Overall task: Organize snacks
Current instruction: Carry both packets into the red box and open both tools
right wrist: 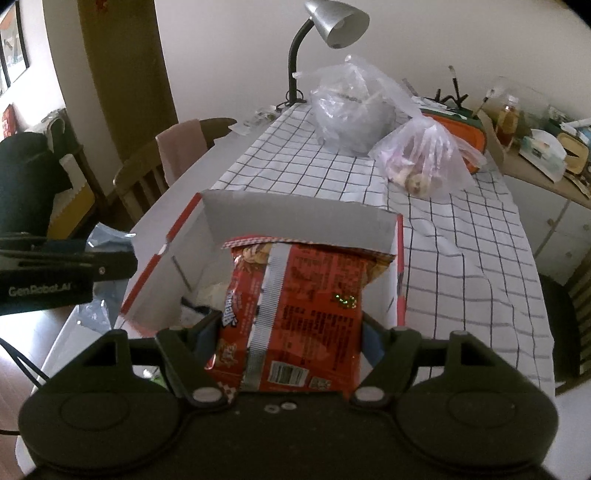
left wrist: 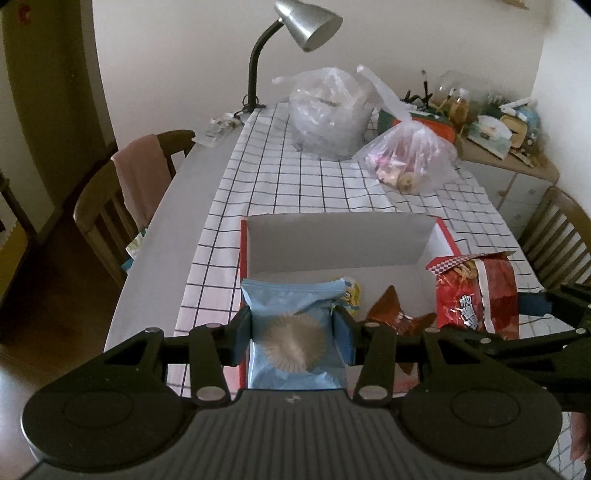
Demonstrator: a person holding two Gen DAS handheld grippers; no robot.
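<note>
Gripping blue packet (left wrist: 295, 332) (red packet (right wrist: 291, 314) likewise)

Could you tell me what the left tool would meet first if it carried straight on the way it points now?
Probably the far inner wall of the open box; the left tool, gripping the blue packet, points into it, though depth is unclear.

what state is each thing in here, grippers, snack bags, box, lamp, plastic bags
left gripper: shut on blue snack bag, held over the box
right gripper: shut on red snack bag, upright over the box
box: open, a few snacks inside
brown snack packet: lying in the box
desk lamp: looks off
clear plastic bags: knotted shut, on the checked cloth
</note>
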